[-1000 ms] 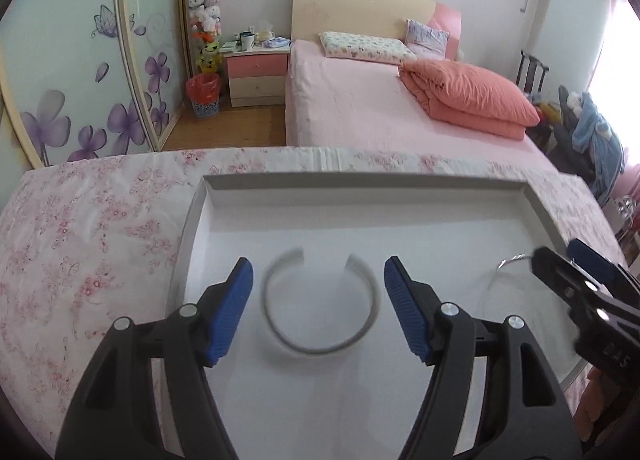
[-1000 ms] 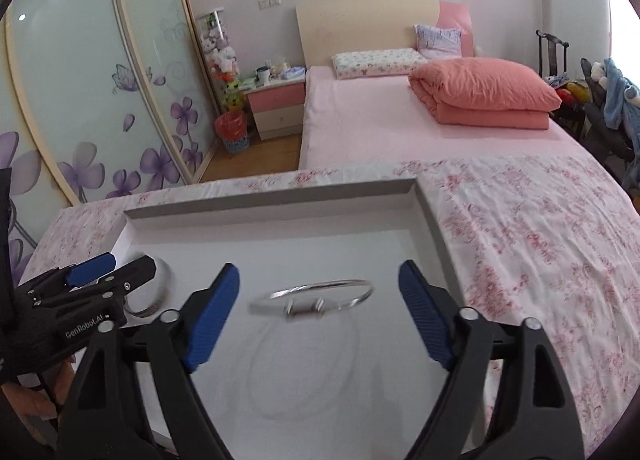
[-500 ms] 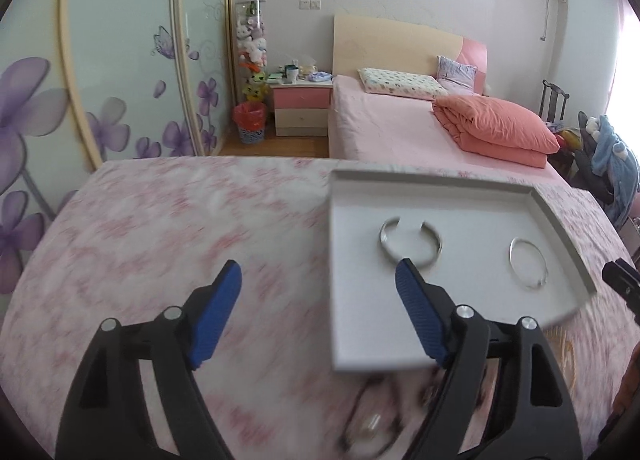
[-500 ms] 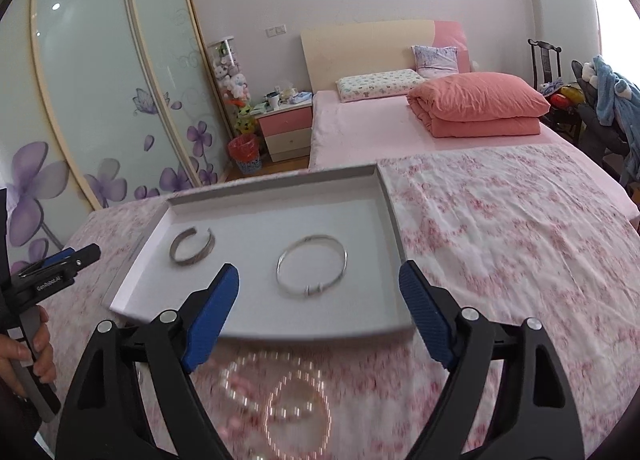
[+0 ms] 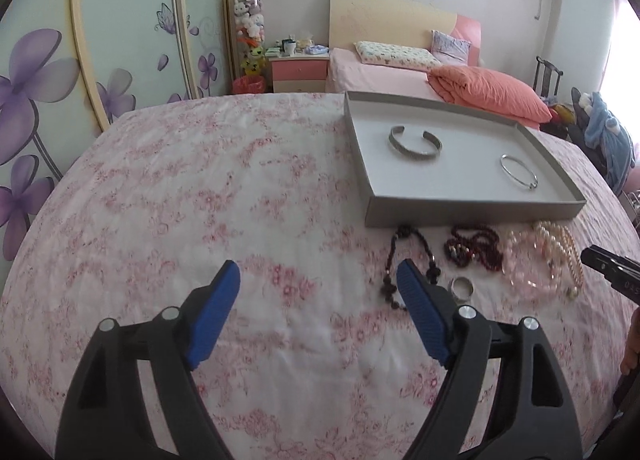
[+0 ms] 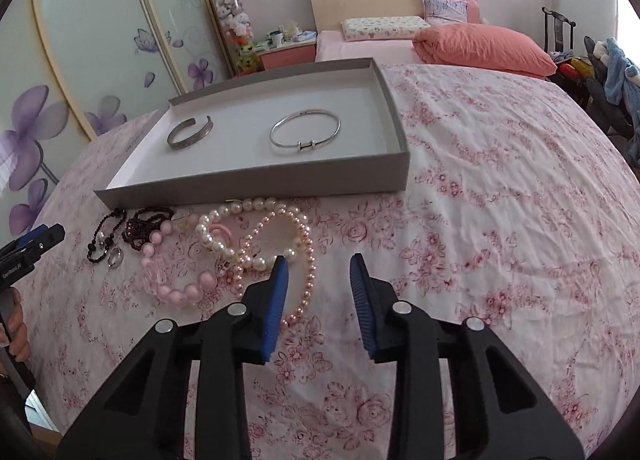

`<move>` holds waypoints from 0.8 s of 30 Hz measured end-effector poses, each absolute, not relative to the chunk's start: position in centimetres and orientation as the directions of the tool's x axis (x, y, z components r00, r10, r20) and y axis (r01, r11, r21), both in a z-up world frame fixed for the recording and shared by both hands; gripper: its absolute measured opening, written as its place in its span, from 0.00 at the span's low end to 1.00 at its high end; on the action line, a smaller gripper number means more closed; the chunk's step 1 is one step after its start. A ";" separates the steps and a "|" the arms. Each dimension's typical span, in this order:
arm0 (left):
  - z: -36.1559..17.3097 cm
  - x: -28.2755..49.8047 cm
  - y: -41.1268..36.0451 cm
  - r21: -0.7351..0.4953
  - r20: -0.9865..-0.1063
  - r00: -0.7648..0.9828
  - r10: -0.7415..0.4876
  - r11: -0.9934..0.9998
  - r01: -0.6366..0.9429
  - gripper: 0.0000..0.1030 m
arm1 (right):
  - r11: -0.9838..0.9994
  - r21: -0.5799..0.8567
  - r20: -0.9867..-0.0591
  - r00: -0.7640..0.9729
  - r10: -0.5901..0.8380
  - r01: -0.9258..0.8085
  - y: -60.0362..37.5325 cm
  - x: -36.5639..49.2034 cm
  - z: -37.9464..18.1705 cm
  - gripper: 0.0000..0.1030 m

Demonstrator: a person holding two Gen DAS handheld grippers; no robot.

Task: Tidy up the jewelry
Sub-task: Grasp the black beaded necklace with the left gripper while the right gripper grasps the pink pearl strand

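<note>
Pearl bracelet (image 6: 298, 260) beside right claw (image 6: 318, 270)

Two near, forward-facing wrist views, shared tray (image 5: 460, 212) (image 6: 248, 182)

Your grey tray (image 6: 256, 180) has a white floor and sits on a white cloth (image 6: 500, 220) printed with pink flowers. Inside the tray you have a silver cuff (image 6: 190, 133) and a thin silver bangle (image 6: 305, 127). In front of the tray lie black beads (image 6: 105, 236), dark red beads (image 6: 145, 229) and pale pink pearls (image 6: 280, 252). Your gripper pads (image 6: 276, 300) are blue on black.
</note>
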State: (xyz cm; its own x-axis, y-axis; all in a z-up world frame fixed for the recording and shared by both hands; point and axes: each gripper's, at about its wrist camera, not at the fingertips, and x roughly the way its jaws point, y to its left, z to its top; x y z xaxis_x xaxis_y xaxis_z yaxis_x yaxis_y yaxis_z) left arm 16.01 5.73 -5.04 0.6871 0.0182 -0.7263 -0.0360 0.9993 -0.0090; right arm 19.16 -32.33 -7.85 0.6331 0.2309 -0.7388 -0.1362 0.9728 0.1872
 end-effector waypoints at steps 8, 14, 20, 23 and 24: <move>-5.7 15.7 5.0 0.013 -0.736 0.677 0.015 1.000 -0.009 0.75 | 0.983 0.131 -0.759 0.624 0.184 -0.131 -31.4 19.6 -8.8 0.12; -6.0 16.0 4.0 0.010 -0.745 0.667 -0.011 1.000 0.028 0.66 | 0.975 0.166 -0.730 0.646 0.224 -0.150 -31.3 19.2 -8.0 0.06; -6.8 17.1 2.9 0.004 -0.765 0.643 -0.036 0.998 0.061 0.49 | 0.970 0.176 -0.685 0.688 0.241 -0.165 -31.3 18.8 -6.2 0.06; -7.4 17.9 2.6 -0.023 -0.783 0.619 -0.063 0.997 0.071 0.39 | 0.971 0.180 -0.692 0.682 0.238 -0.157 -31.5 18.9 -6.5 0.06; -7.6 18.2 2.4 -0.027 -0.787 0.613 -0.068 0.997 0.077 0.38 | 0.971 0.180 -0.694 0.680 0.237 -0.155 -31.5 18.9 -6.6 0.06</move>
